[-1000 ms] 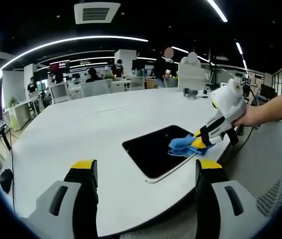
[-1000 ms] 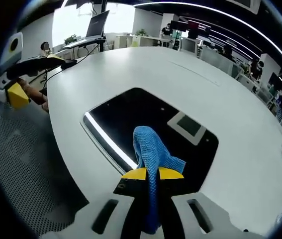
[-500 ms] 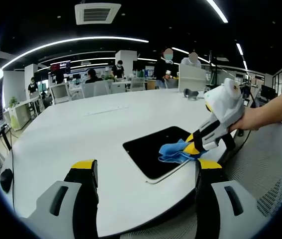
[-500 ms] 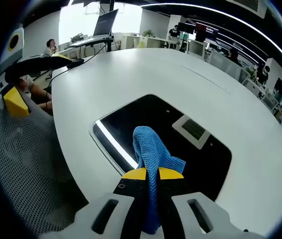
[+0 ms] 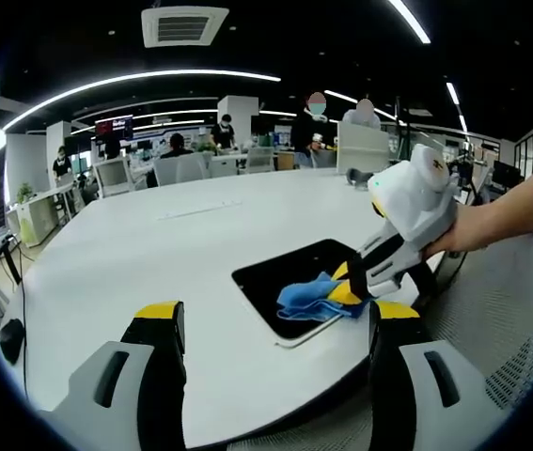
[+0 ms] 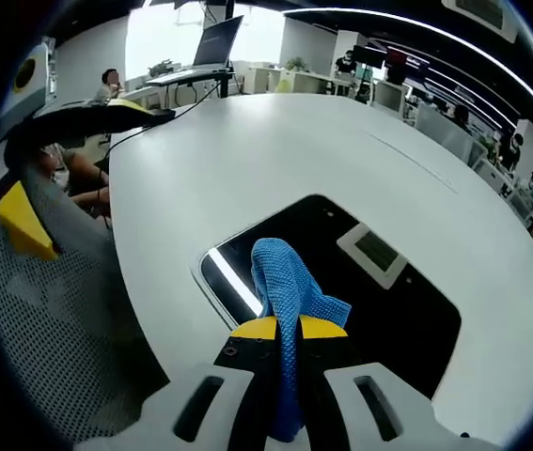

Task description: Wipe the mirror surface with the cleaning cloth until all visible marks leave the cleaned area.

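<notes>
Blue cleaning cloth (image 6: 290,282) is pinched tight in the right gripper (image 6: 283,329) and pressed on the dark mirror (image 6: 379,291) near its edge, likely to rub marks. The left gripper (image 5: 275,324) waits, jaws apart.

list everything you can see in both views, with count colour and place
mirror: one, dark reflective panel, flat on the table near its edge
cleaning cloth: one, blue, pinched in the right gripper, lying on the mirror's near edge
table: one, white, large and rounded, under the mirror
chairs: several, pale, at the table's far side in the left gripper view
laptop: one, dark, on a desk at the back of the right gripper view
people: several, in the background office
ceiling lights: long white strips overhead
hand: one, holding the right gripper
left gripper: yellow-tipped fingers apart, holding nothing
right gripper: white body, yellow-tipped fingers closed on the cloth
</notes>
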Demonstrator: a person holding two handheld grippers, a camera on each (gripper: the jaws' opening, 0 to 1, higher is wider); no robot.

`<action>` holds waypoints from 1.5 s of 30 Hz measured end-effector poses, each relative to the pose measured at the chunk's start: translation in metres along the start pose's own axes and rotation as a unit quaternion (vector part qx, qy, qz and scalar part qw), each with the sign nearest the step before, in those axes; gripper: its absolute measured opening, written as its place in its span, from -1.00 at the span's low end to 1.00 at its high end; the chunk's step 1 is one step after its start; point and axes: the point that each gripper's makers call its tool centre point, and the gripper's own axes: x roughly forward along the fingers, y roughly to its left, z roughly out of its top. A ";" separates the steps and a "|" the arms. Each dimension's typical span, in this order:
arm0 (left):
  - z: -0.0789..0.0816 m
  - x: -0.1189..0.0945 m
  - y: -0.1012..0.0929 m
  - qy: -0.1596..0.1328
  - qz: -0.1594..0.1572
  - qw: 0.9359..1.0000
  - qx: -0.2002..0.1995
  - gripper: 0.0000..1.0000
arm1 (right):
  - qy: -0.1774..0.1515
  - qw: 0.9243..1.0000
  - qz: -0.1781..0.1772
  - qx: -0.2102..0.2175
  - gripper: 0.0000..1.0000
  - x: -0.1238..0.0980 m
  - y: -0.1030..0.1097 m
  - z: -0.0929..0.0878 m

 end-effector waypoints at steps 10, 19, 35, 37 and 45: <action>-0.001 0.000 -0.001 0.001 -0.002 1.000 -0.001 0.56 | -0.007 1.000 0.019 -0.006 -0.99 0.010 0.019 0.015; -0.001 0.000 0.000 0.001 -0.002 1.000 -0.001 0.56 | -0.007 0.999 0.039 -0.024 -0.99 0.018 0.039 0.029; -0.001 0.000 -0.001 0.002 -0.005 1.000 -0.001 0.55 | -0.027 0.998 0.043 -0.041 -0.99 0.020 0.047 0.034; -0.001 0.000 -0.001 0.002 -0.005 1.000 -0.001 0.55 | -0.027 0.998 0.046 -0.043 -0.99 0.021 0.046 0.034; -0.001 0.000 -0.001 0.001 -0.003 1.000 -0.001 0.54 | -0.029 0.996 0.056 -0.061 -1.00 0.022 0.044 0.036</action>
